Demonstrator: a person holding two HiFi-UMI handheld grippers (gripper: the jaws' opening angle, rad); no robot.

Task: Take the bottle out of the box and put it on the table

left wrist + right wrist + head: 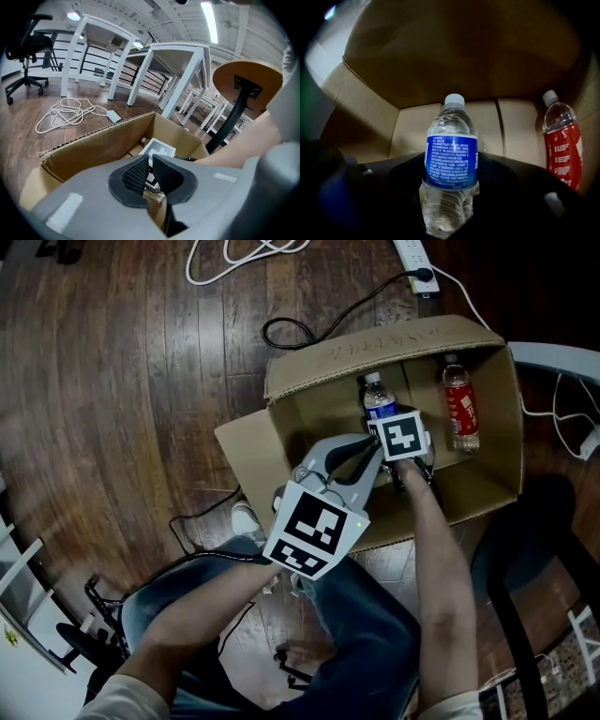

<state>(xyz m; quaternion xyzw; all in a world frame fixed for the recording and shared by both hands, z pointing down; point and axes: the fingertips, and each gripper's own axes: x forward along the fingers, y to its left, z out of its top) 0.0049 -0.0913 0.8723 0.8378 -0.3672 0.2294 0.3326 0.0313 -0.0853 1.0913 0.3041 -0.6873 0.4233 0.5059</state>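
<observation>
The open brown cardboard box (394,345) stands on the dark wooden plank floor (112,381). The clear plastic water bottle with the blue label and white cap (451,161) is inside the box, near its middle, with the cap pointing toward the far wall of the box. A second clear bottle with a red label (460,413) lies inside the box at its right wall, apart from the first.

Right tongs (450,183): reaching down into the box. The two dark pads are closed against opposite sides of the blue-labelled bottle, at label height.

Left tongs (150,164): positioned over the near edge of the box, pointing into it. The jaws are almost together, with only a narrow slit between the black textured pads (135,176), and nothing is between them.

A white cable (234,261) and a white power strip (413,254) lie on the floor beyond the far side of the box.
</observation>
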